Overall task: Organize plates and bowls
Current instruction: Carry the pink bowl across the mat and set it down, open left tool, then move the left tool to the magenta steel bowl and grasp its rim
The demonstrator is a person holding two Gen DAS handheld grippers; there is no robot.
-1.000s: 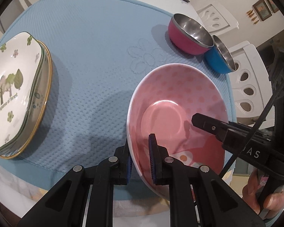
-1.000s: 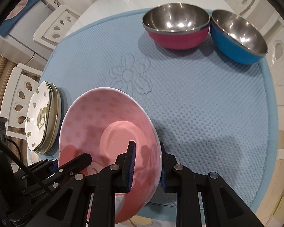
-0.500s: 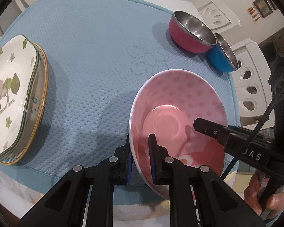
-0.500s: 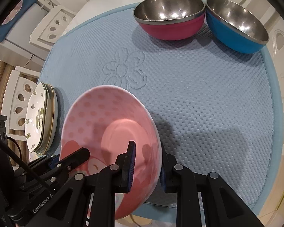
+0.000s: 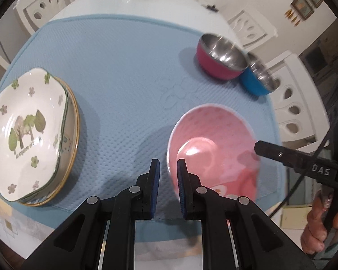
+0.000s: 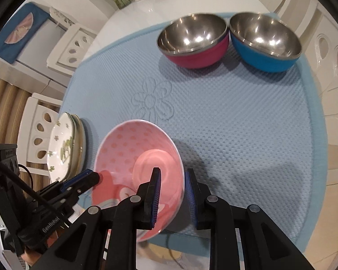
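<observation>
Two handheld grippers pinch one pink polka-dot bowl (image 5: pixel 210 150) by opposite sides of its rim above the near edge of a light-blue quilted mat (image 5: pixel 124 72). In the left wrist view the left gripper (image 5: pixel 167 168) has its blue-padded fingers (image 5: pixel 156 175) drawn close on the bowl's rim at 9 o'clock, one pad inside and one outside. In the right wrist view the right gripper (image 6: pixel 172 184) clamps the rim at 3 o'clock, its inner finger lying against the glossy pink interior. The bowl sits tilted, a cartoon print showing on its near inner wall.

A stack of square-edged plates (image 5: pixel 27 132), the top one white with green trees and small flowers, lies on the mat at 9 o'clock, well apart from the bowl. At 1 o'clock two steel-lined bowls stand side by side, seemingly touching: a magenta bowl (image 6: pixel 192 42) and a blue bowl (image 6: pixel 266 42). White chairs (image 5: pixel 297 103) ring the glossy white table (image 5: pixel 135 2). A hand (image 5: pixel 320 229) grips the right tool's handle at the frame's lower right.
</observation>
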